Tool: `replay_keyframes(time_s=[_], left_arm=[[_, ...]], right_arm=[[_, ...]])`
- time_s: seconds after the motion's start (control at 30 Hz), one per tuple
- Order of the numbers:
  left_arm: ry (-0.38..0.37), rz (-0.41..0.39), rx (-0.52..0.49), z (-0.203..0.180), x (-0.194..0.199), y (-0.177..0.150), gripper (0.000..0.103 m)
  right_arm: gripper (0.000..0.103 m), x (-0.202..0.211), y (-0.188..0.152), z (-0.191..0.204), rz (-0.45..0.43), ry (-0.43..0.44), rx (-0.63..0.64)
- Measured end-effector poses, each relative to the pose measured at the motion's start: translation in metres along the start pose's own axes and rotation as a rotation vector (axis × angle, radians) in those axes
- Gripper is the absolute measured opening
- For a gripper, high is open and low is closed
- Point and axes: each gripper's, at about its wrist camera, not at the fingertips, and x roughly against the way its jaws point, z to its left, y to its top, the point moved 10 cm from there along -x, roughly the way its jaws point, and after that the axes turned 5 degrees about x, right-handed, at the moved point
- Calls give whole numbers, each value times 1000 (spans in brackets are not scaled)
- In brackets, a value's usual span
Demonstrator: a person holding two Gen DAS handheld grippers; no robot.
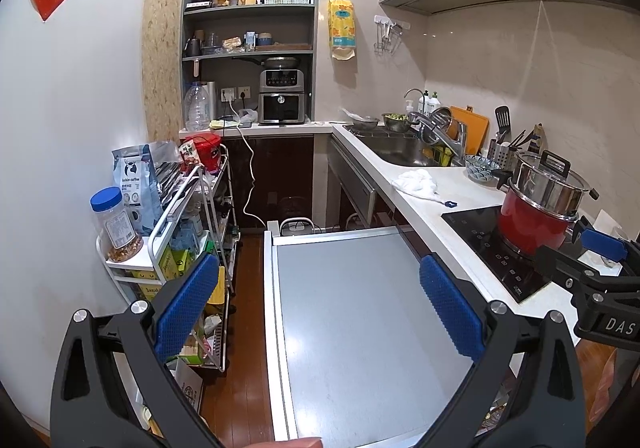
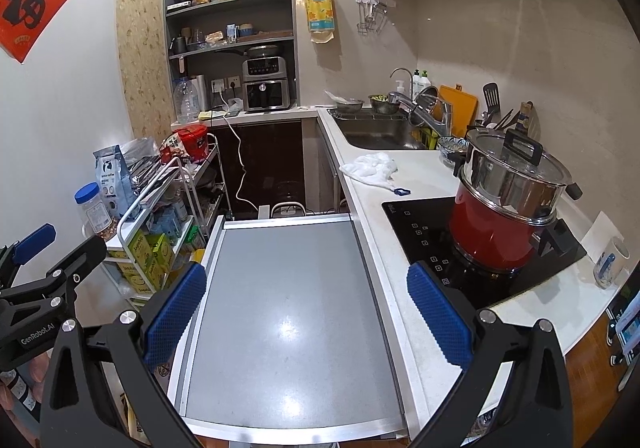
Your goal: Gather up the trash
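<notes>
One crumpled white wrapper (image 2: 370,167) lies on the counter (image 2: 416,184); both hand-held grippers (image 1: 320,308) (image 2: 306,308) wide open, empty.

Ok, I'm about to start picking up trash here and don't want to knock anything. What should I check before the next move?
1. Left gripper open, holding nothing: ok.
2. Right gripper open, holding nothing: ok.
3. Crumpled white wad on the counter, lying free of other items: ok.
4. Stacked pots on the cooktop stand apart from the wad: ok.
5. Trash bin in sight: not ok, none visible.
6. Whether the wad is really trash: cannot tell.
</notes>
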Motion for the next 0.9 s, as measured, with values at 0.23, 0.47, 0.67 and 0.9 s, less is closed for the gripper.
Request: replay_keyframes(time_s=[0.23, 0.47, 0.67, 0.9], left_arm=[[0, 3, -1, 2, 1, -1, 101], [1, 8, -3, 3, 1, -1, 101], [6, 5, 2, 7, 2, -1, 101], [-5, 10, 21, 9, 0, 0, 101]], right_arm=[[99, 0, -2, -2, 6, -6, -1], [99, -1, -3, -2, 13, -10, 5], [99, -1, -2, -1, 10, -18, 17], [99, -2, 0, 0, 13, -14, 21]])
